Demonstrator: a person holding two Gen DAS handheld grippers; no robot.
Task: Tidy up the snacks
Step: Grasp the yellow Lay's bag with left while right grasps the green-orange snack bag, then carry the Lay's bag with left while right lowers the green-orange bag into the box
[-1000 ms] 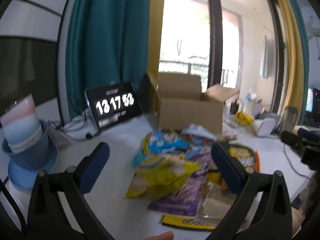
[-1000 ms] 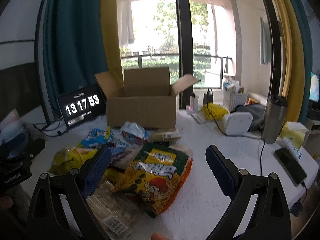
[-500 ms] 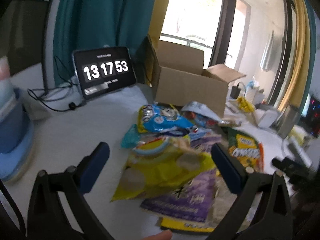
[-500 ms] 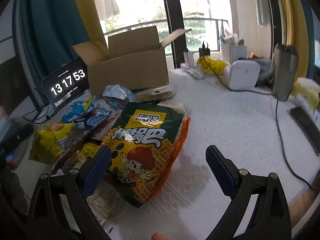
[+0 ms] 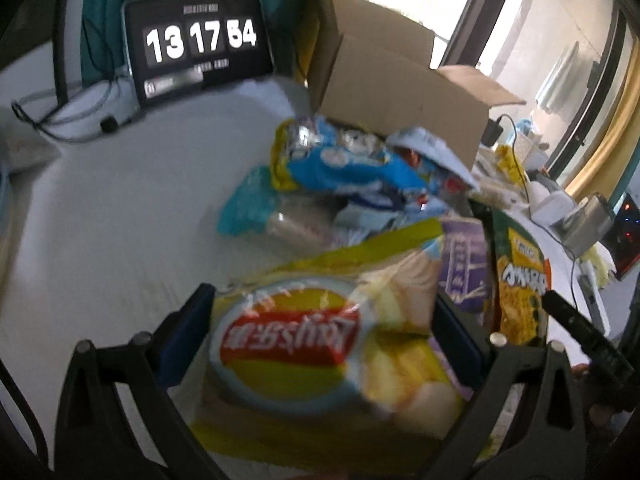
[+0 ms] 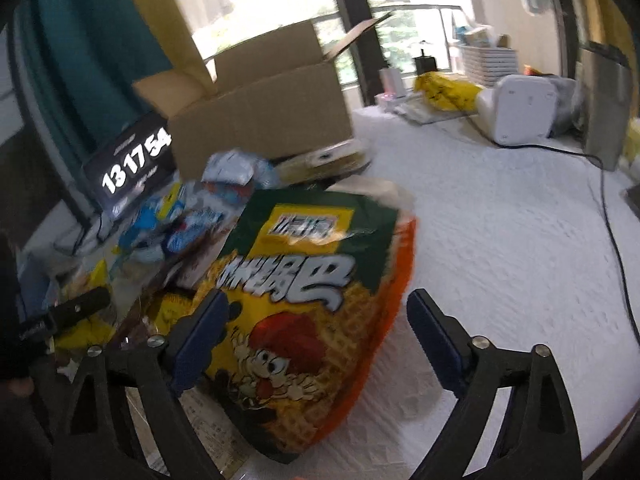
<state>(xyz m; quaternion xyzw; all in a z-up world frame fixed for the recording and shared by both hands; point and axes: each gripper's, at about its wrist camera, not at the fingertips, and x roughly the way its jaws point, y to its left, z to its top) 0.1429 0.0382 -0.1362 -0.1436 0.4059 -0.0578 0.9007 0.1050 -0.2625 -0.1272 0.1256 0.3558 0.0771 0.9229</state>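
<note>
A pile of snack bags lies on the white table in front of an open cardboard box (image 5: 400,92) (image 6: 260,92). My left gripper (image 5: 320,336) is open, low over a yellow chips bag (image 5: 304,344) that lies between its blue fingers. Blue packets (image 5: 340,164) and a purple pack (image 5: 464,264) lie beyond it. My right gripper (image 6: 318,334) straddles a green and orange snack bag (image 6: 312,312). Its jaws are closing and stand wide, and the pads do not visibly press on the bag. The same bag (image 5: 520,288) shows at the right of the left wrist view.
A clock tablet (image 5: 200,44) (image 6: 132,168) stands left of the box. At the back right are a white device (image 6: 520,108), a metal tumbler (image 6: 604,108), a yellow bag (image 6: 444,88) and a black cable (image 6: 612,232) across the white tablecloth (image 6: 500,220).
Both grippers came down and forward onto the snack pile. The yellow chips bag now lies between the left fingers and the green bag between the right ones. The right jaws narrowed slightly.
</note>
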